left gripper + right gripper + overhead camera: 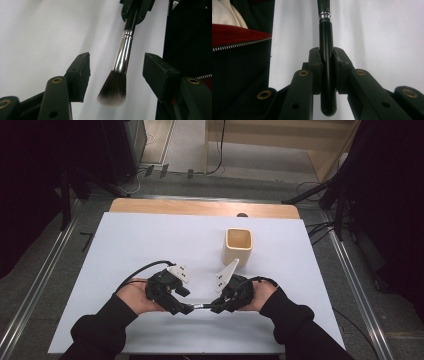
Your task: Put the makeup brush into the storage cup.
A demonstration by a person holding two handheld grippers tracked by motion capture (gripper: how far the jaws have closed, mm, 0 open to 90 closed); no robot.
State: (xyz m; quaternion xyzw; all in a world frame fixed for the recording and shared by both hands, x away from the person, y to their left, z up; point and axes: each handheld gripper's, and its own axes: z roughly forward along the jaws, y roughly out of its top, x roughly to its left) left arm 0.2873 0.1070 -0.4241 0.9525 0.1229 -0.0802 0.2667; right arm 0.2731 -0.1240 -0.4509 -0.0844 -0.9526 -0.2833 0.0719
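Near the front edge of the white surface, both hands meet, claws pointing toward each other. The right claw is clamped on the glossy black handle of a makeup brush. The left claw stands spread, its pads clear of the brush's silver ferrule and soft dark bristles between them. A squarish cream cup stands beyond, apart.

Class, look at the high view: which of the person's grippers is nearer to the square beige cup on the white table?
Right. The right gripper sits just below the square beige cup; the left gripper lies farther left.
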